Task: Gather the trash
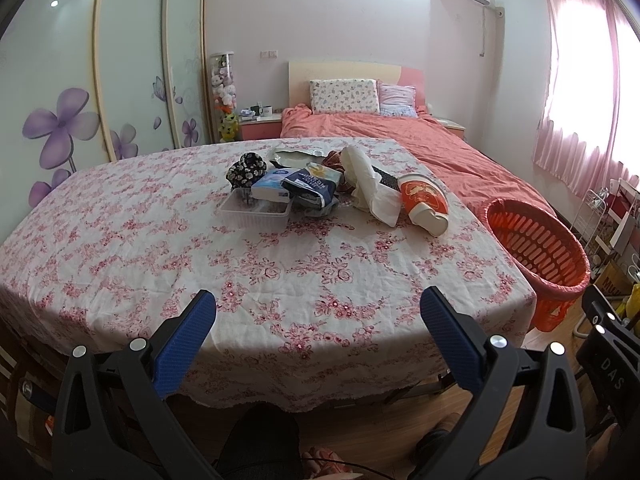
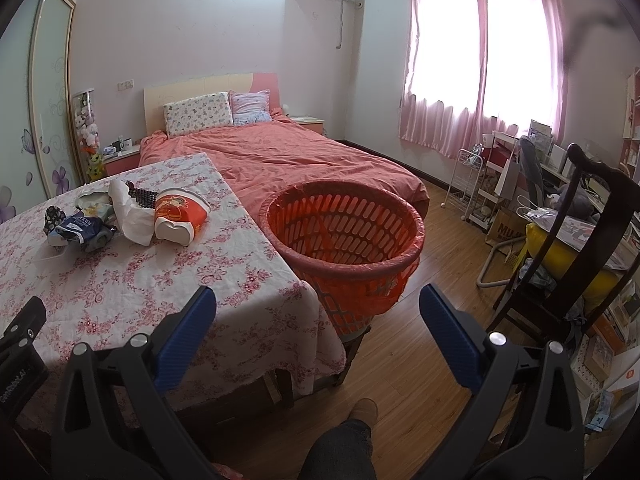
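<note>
Nothing is collected yet, I judge; the trash pile (image 1: 320,188) sits mid-table on the flowered cloth (image 1: 200,264), the orange basket (image 2: 344,232) just off the table's right edge looks empty; my left gripper (image 1: 318,312) and right gripper (image 2: 318,312) are both spread wide, holding nothing; the near half of the table is free.

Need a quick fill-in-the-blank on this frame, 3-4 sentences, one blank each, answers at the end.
1. The trash pile lies on the table's ____-patterned tablecloth.
2. The orange basket stands beside the table and holds ____ trash so far.
3. The left gripper and the right gripper both have their jaws ____.
4. The red-and-white paper cup lies on its ____.

Missing words: floral; no; open; side
</note>
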Available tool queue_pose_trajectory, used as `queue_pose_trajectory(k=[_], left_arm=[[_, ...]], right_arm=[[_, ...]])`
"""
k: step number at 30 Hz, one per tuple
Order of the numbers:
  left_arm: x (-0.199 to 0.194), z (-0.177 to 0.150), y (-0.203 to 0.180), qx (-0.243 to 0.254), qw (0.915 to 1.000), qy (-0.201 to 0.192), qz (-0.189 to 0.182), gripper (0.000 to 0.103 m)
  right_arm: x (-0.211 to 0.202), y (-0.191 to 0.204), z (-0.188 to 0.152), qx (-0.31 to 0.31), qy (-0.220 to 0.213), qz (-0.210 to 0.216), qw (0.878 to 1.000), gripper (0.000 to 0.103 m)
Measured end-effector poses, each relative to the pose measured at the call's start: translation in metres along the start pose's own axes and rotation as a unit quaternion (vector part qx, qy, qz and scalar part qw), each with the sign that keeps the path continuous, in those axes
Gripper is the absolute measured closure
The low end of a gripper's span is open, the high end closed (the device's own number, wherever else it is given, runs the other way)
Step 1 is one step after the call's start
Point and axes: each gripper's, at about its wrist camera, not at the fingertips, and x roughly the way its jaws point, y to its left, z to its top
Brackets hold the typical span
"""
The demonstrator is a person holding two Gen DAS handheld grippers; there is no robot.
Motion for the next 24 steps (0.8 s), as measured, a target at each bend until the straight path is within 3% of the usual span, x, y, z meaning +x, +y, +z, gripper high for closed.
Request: queue_pose_trajectory(k=[15,24], left_arm=[[0.061,0.018,0.052,-0.053,0.9975,0.045,-0.015,0.002],[0.092,0.037,0.074,-0.058,0.9972,0.045,0.012,0.002]], right_arm=[[0.07,0.074,0.03,-0.038,0.018,0.101,0.994,0.004],[0.139,0.115,0.059,-0.018,0.065,0.16,0.985,0.004]])
